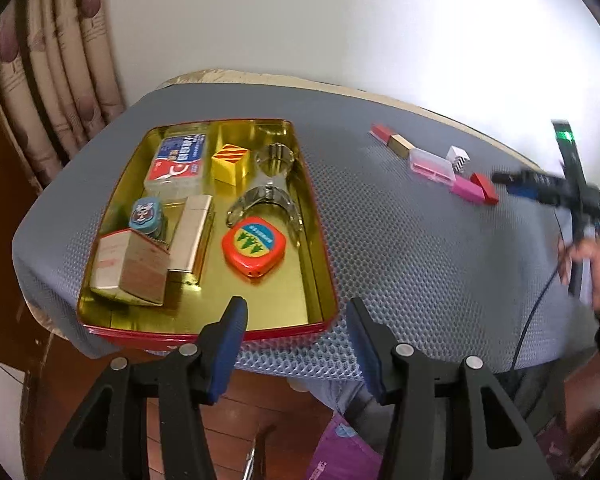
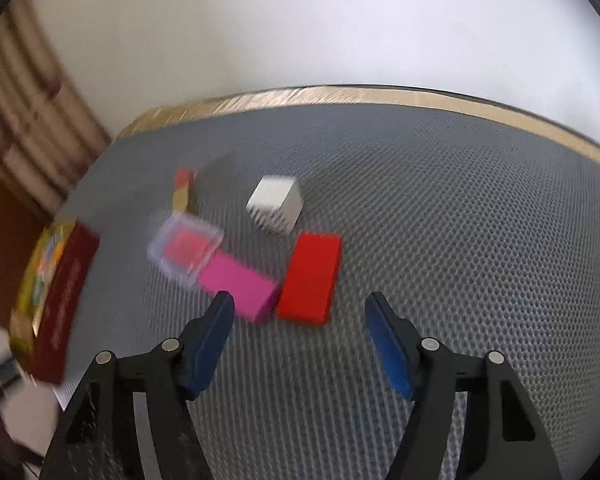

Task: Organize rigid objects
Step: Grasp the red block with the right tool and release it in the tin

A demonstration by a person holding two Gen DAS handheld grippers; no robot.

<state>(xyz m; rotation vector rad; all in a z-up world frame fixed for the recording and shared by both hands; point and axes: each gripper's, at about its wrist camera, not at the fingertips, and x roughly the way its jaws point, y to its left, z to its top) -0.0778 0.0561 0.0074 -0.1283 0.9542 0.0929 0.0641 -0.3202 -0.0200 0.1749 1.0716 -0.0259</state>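
Observation:
A red tin tray (image 1: 324,280) with a gold inside sits on the left of the grey mat. It holds several items, among them a red tape measure (image 1: 254,247), a yellow striped cube (image 1: 230,162) and a card box (image 1: 178,164). My left gripper (image 1: 296,301) hangs open over the tray's near right corner, nothing between its fingers. My right gripper (image 2: 299,297) is open just short of a red block (image 2: 310,278) and a pink block (image 2: 236,284); its pads touch neither. Beyond lie a clear case (image 2: 184,252), a white striped cube (image 2: 276,202) and a red-and-gold bar (image 2: 184,194).
The grey mesh mat (image 1: 400,240) covers a table against a white wall. A curtain (image 1: 52,80) hangs at the left. In the left wrist view the right gripper (image 1: 532,186) and the hand (image 1: 592,268) holding it are blurred at the far right. The right wrist view is blurred.

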